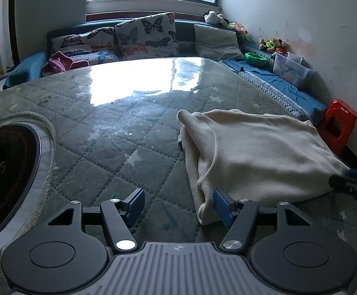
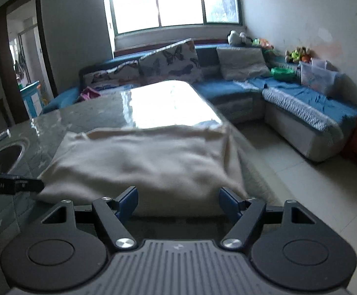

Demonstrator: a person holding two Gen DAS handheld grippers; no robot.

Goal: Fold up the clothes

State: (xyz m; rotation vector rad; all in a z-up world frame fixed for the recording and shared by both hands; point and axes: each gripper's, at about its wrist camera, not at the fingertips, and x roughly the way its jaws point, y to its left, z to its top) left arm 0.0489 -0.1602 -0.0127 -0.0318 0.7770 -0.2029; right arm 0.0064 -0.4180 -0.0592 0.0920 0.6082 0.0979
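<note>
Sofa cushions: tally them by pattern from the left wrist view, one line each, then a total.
Butterfly-print cushions: 2
Plain grey cushions: 1
Total: 3

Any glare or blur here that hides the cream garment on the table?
Left wrist view: sharp; window glare whitens the far table, clear of the cream garment. Right wrist view: motion blur softens the garment and its edges; the same glare patch lies just behind it. Both views bend at the fisheye rims.
</note>
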